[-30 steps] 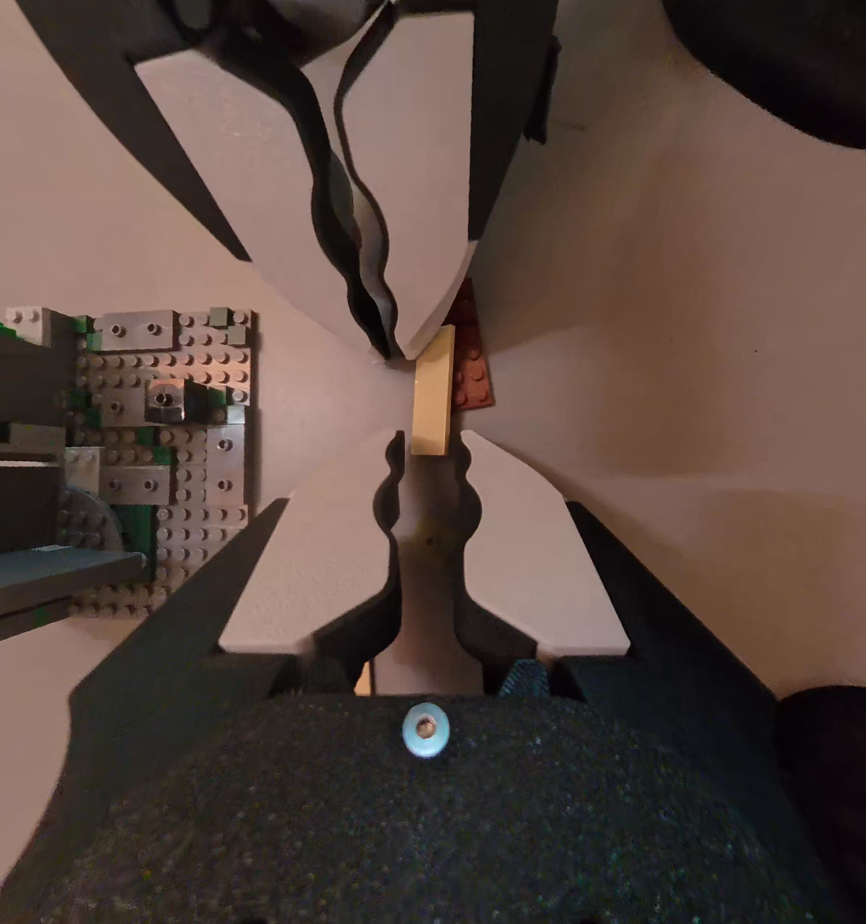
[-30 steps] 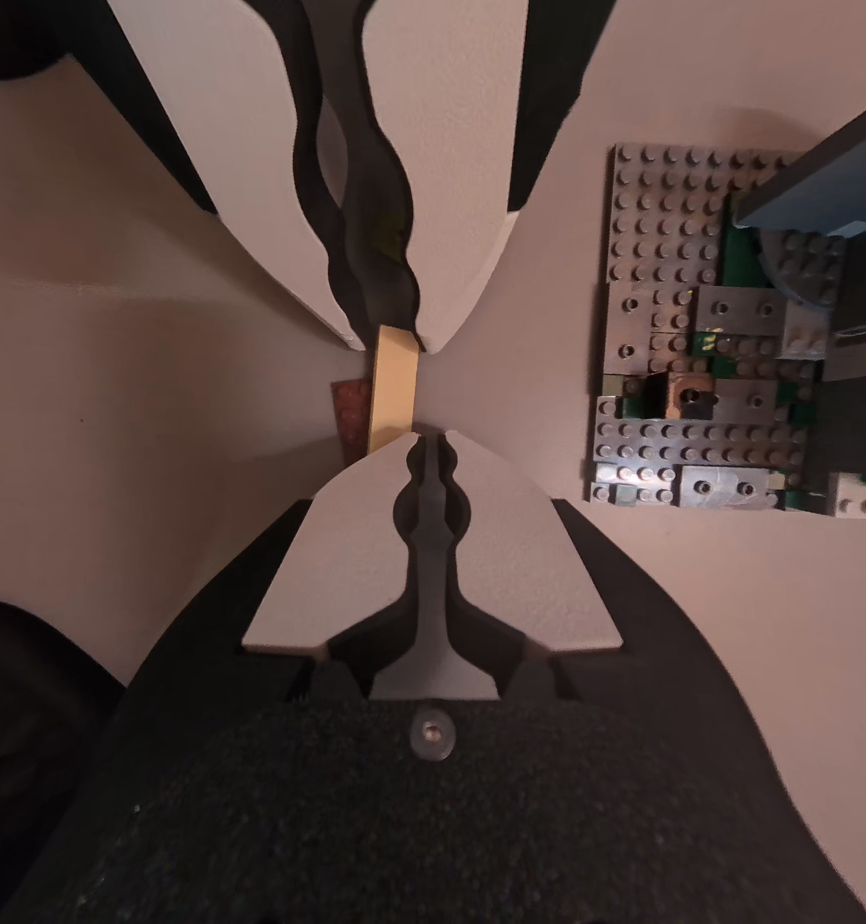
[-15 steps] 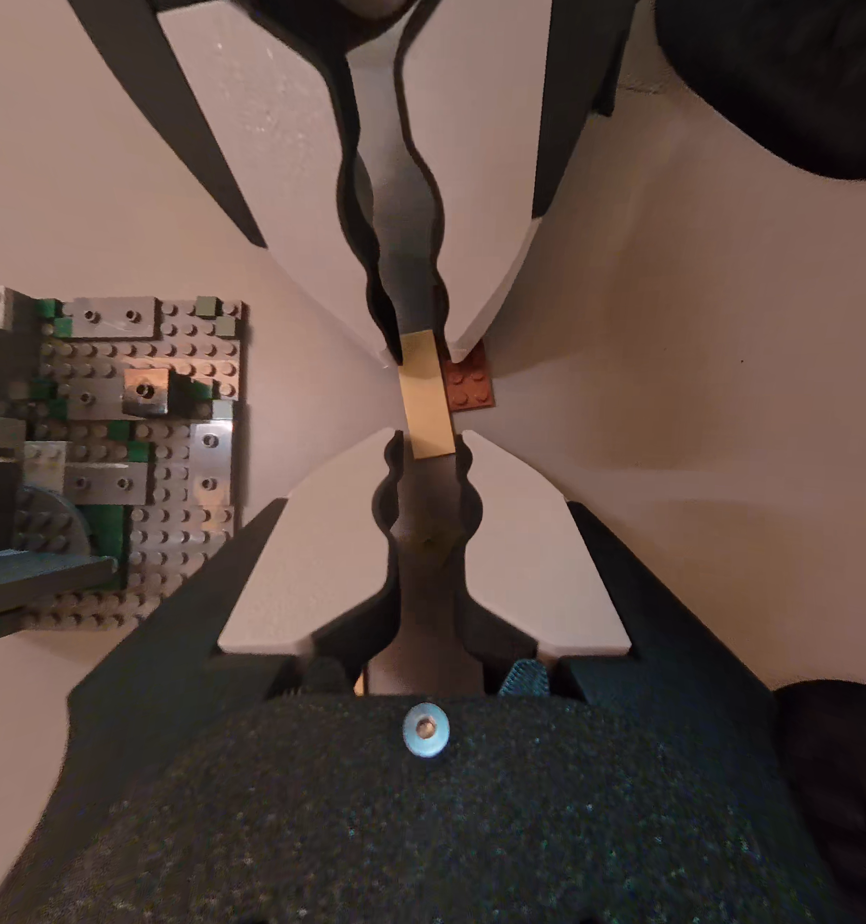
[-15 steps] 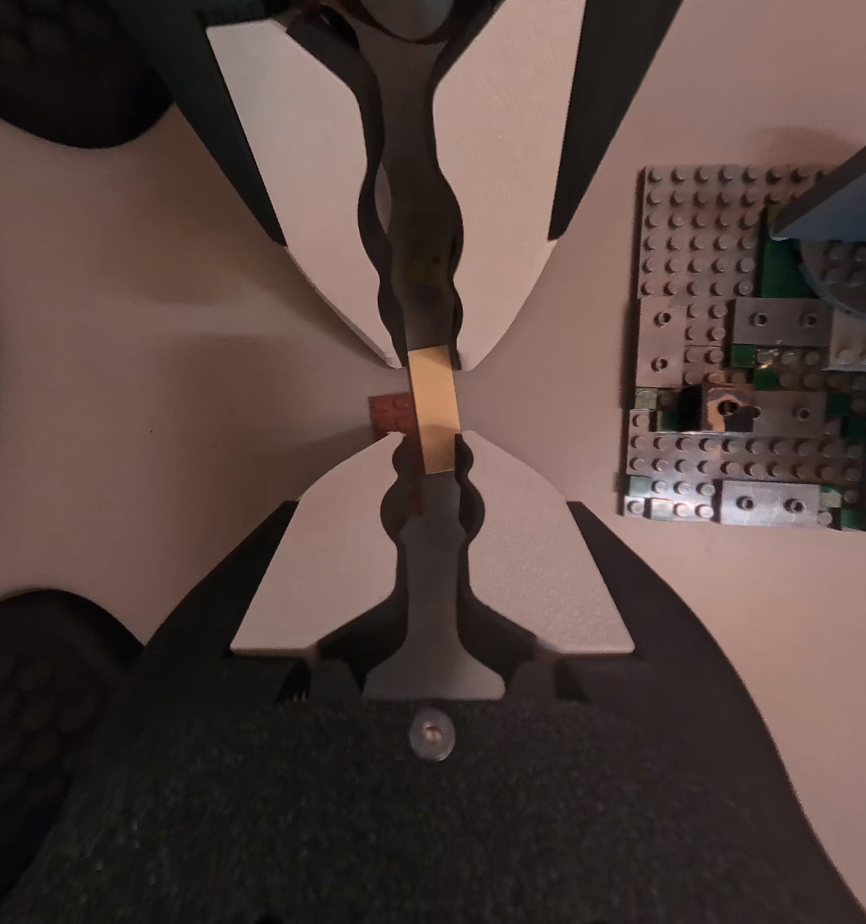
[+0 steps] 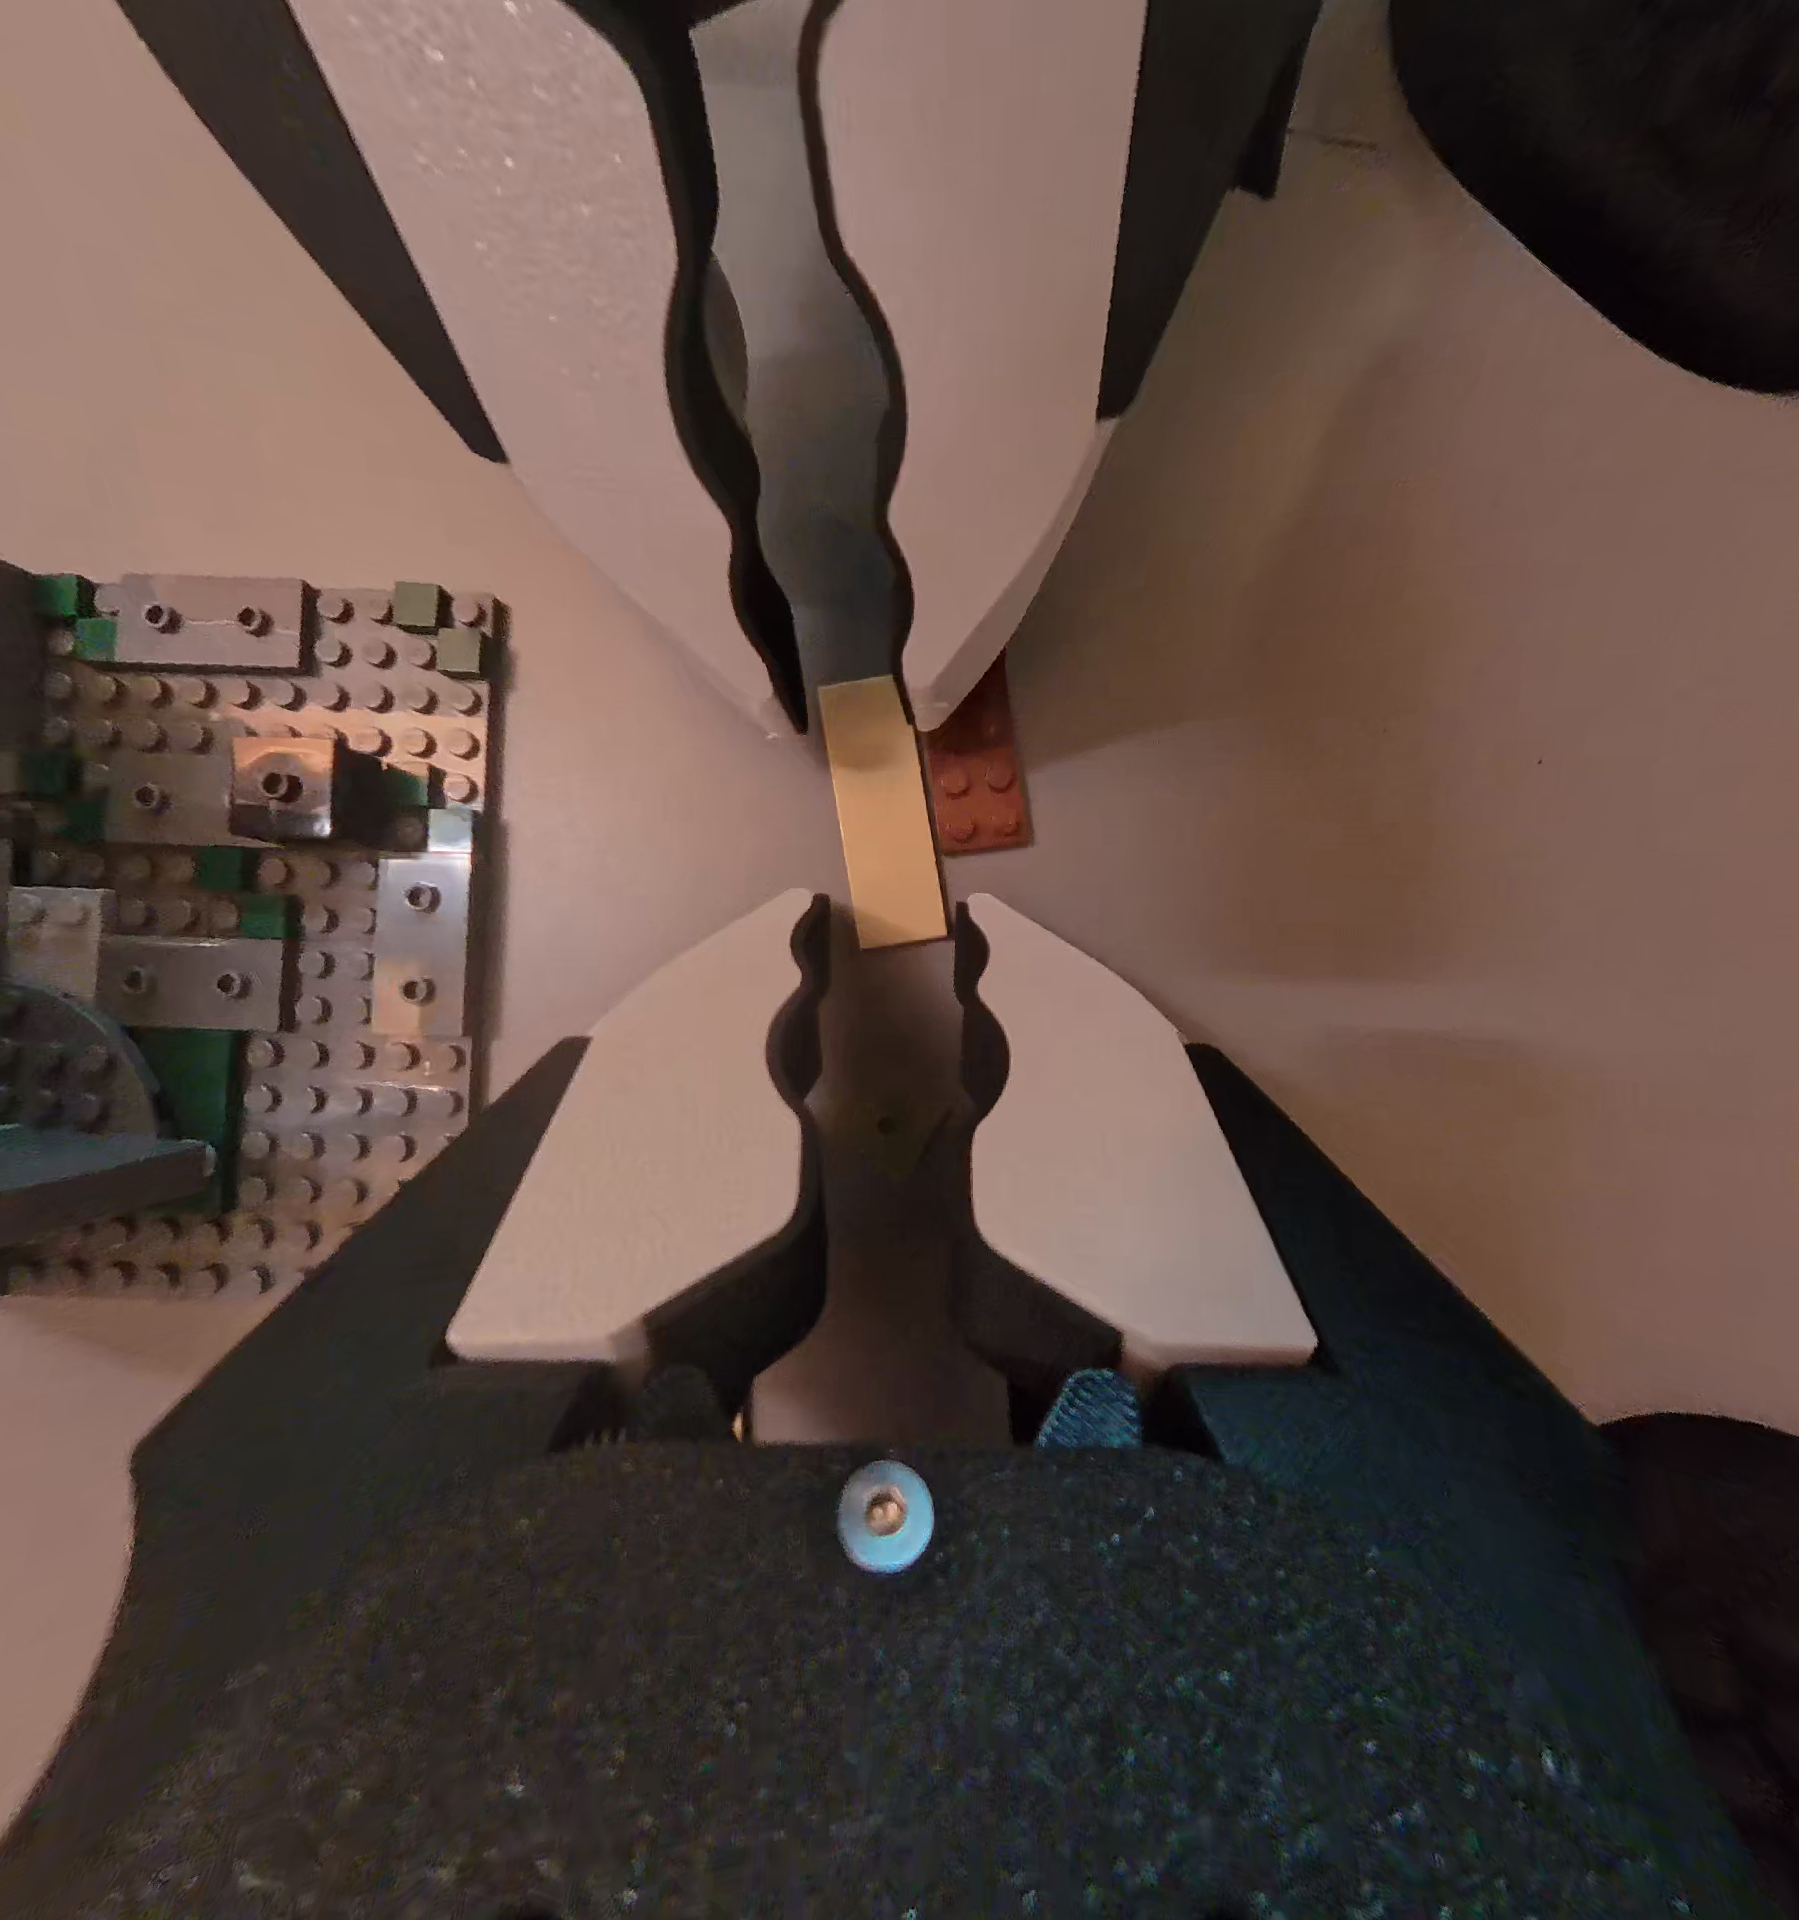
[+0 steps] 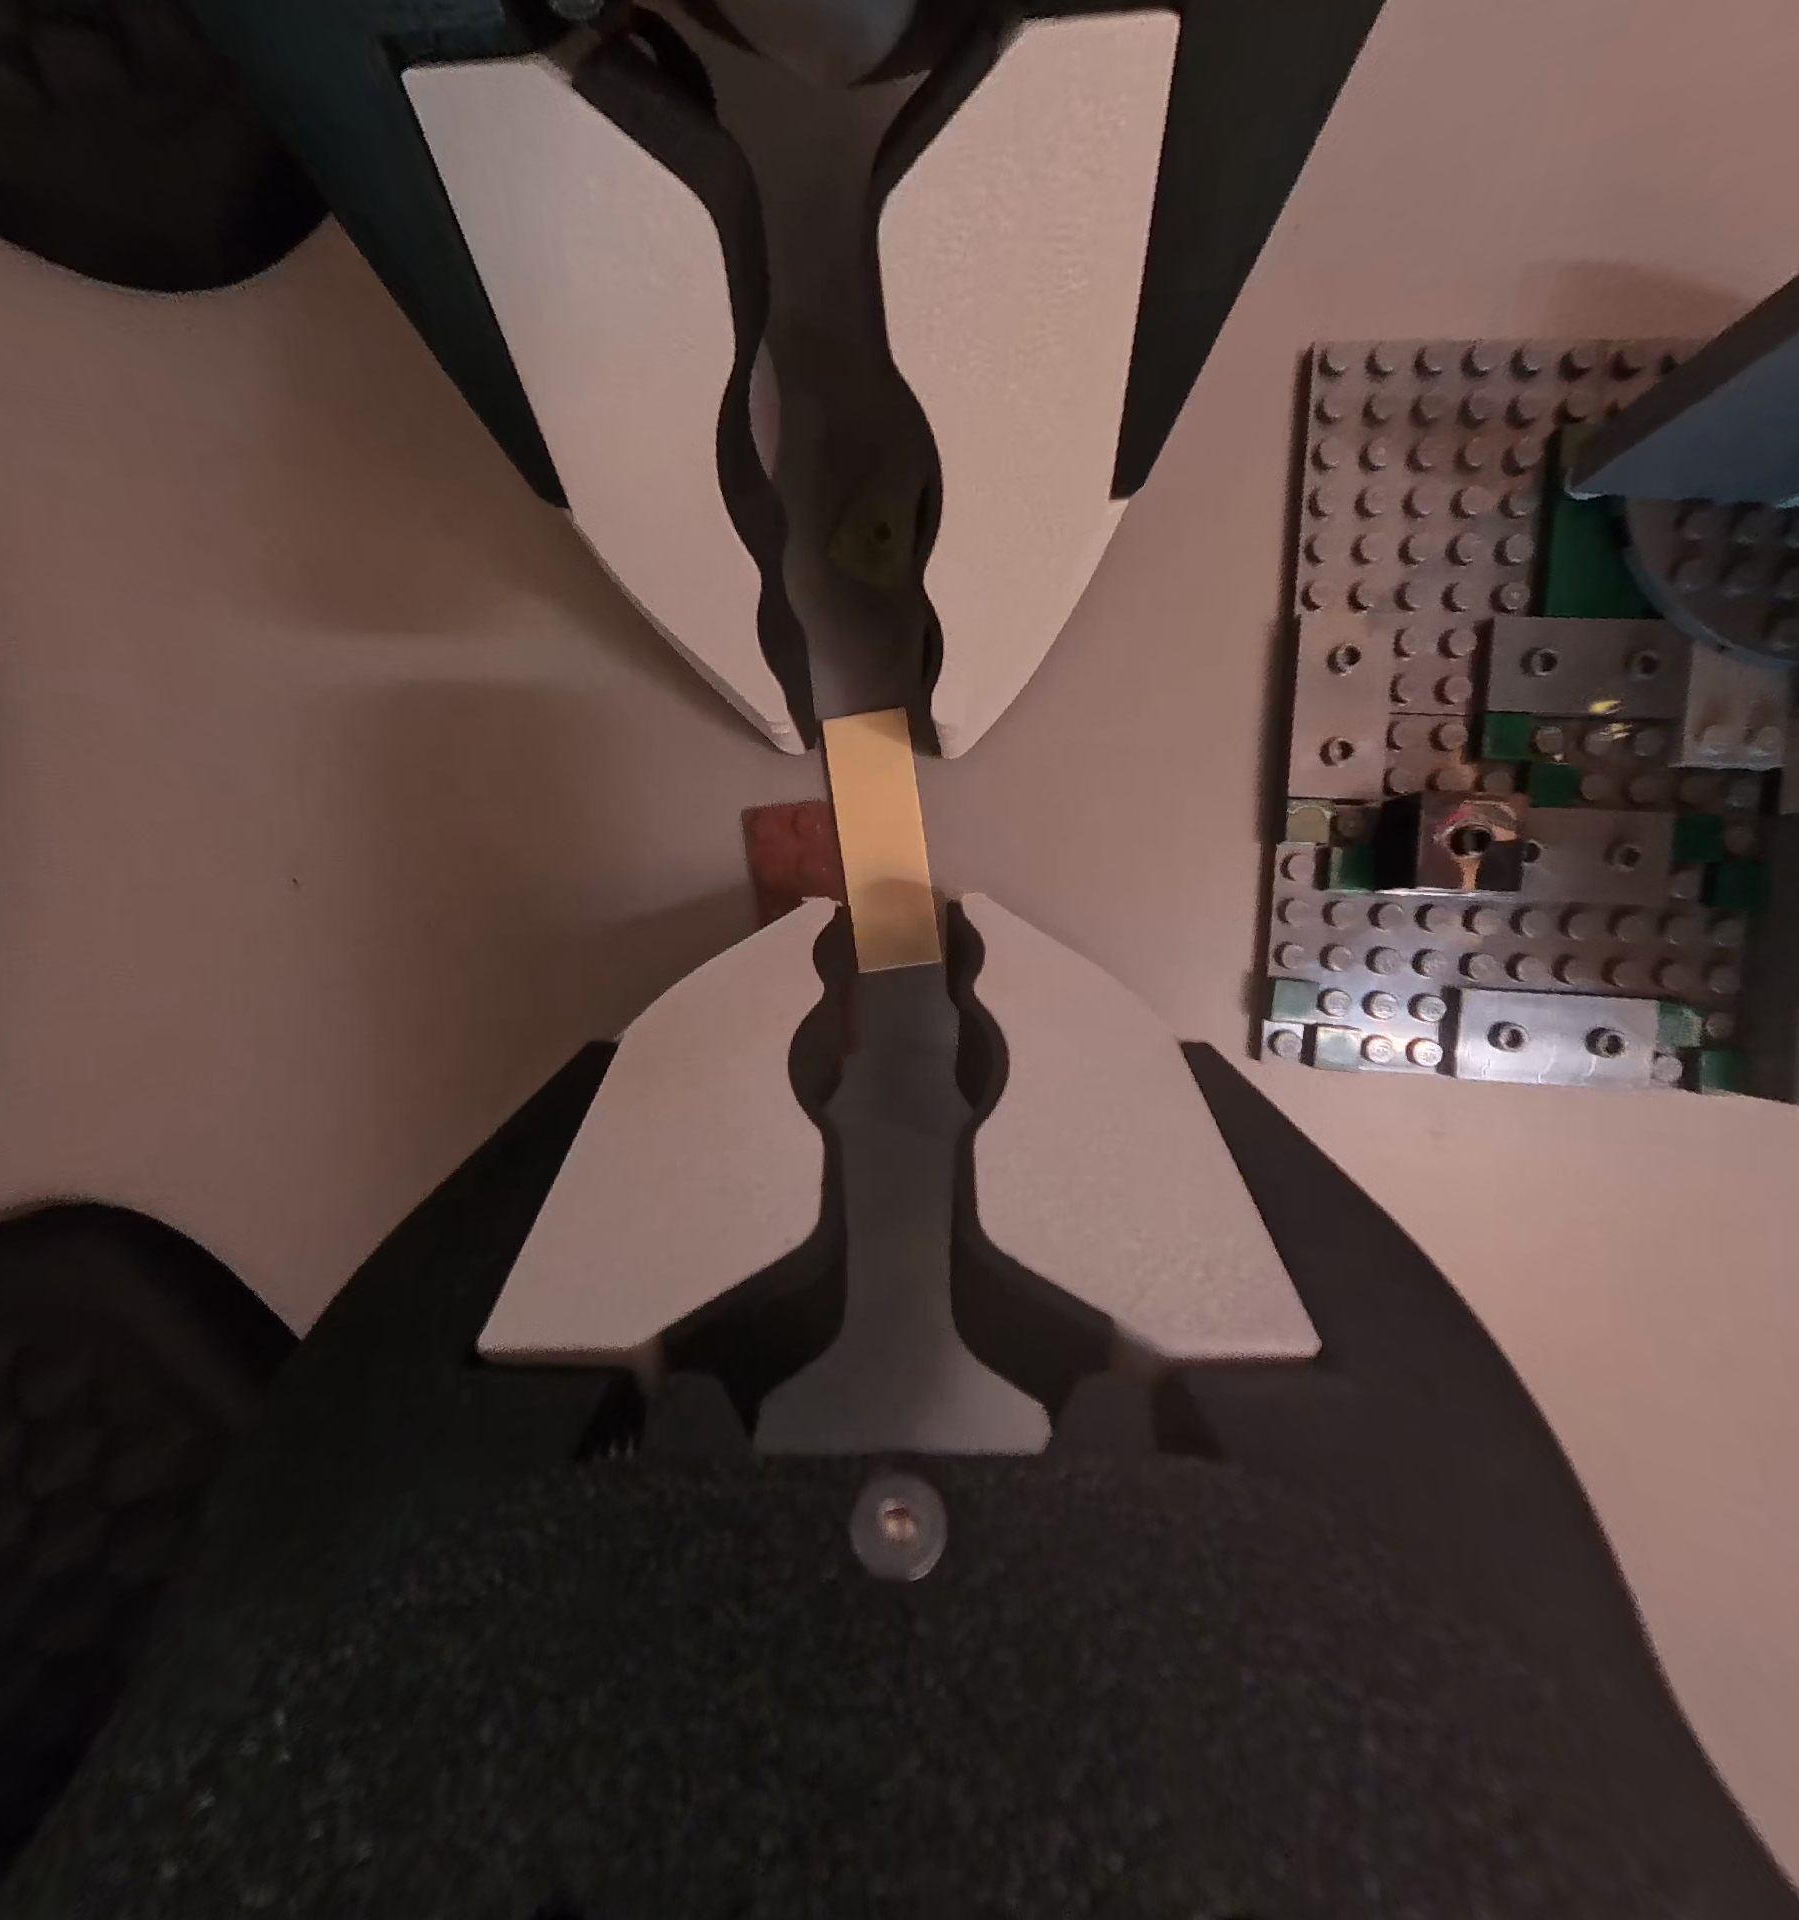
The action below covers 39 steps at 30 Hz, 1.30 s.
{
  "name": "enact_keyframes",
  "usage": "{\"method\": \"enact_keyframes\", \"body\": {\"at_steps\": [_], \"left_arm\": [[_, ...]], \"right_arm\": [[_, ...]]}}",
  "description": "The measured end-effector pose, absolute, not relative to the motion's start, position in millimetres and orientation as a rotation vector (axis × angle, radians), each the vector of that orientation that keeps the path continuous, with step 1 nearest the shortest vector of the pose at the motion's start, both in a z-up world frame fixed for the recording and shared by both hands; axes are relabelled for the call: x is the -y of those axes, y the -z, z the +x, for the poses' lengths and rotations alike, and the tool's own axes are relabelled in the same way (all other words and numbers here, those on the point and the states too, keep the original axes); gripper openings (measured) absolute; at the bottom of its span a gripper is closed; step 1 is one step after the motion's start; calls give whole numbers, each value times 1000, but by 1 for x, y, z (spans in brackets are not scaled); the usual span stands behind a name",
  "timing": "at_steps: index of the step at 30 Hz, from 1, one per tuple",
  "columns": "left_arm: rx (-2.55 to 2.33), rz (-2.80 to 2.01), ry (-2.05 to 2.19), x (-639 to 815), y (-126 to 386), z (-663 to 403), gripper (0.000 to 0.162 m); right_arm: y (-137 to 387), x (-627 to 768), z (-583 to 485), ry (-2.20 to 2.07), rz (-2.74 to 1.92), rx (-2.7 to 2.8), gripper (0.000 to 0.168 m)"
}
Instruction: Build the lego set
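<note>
A smooth tan tile (image 5: 884, 821) hangs between my two grippers, which face each other tip to tip above the pale table. My right gripper (image 6: 897, 909) has its jaws close against the sides of one end of the tile (image 6: 879, 831) and seems to hold it. My left gripper (image 5: 890, 904) is open, its tips flanking the other end with gaps on both sides. A reddish-brown studded plate (image 5: 983, 779) lies on the table beside the tile, partly hidden by it. The grey and green lego build (image 5: 251, 914) sits to the side; it also shows in the right wrist view (image 6: 1497, 727).
A dark blue-grey roof piece (image 6: 1726, 374) overhangs the build's far side. A black object (image 5: 1653, 156) lies beyond the grippers, and a dark textured object (image 6: 64, 1455) sits at the near left in the right wrist view. Both grippers' tips are close together, under 4 cm apart. From the left gripper's tips to the dark blue-grey roof piece (image 6: 1726, 374) is close to 11 centimetres. It turns up in the left wrist view (image 5: 41, 1191) as well.
The tan tile has turned from nearly edge-on to flat face up. The right gripper's jaws have widened from a narrow pinch to the tile's width. The left gripper's opening has not changed.
</note>
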<state>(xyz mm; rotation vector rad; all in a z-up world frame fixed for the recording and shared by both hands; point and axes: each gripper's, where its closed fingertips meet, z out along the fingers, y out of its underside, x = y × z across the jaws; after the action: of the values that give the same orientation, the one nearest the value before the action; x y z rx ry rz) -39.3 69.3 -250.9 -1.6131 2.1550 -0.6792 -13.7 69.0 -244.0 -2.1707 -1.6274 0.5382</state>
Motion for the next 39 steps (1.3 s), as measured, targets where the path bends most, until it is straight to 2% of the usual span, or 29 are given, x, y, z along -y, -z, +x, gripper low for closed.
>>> {"method": "enact_keyframes", "body": {"at_steps": [13,24,30,39], "left_arm": [[-2152,-1621,660,-68,251,-35,15],[-2088,-1597,694,-64,238,-52,15],[-2108,-1584,680,-57,238,-49,15],[-2168,-1577,657,-47,239,-47,15]], "right_arm": [[247,-67,-15,-611,-2177,1587,12],[245,-43,-1,-561,-2077,1574,31],[250,-44,-10,-476,-2029,1603,16],[244,-33,-14,-416,-2012,1614,16]]}}
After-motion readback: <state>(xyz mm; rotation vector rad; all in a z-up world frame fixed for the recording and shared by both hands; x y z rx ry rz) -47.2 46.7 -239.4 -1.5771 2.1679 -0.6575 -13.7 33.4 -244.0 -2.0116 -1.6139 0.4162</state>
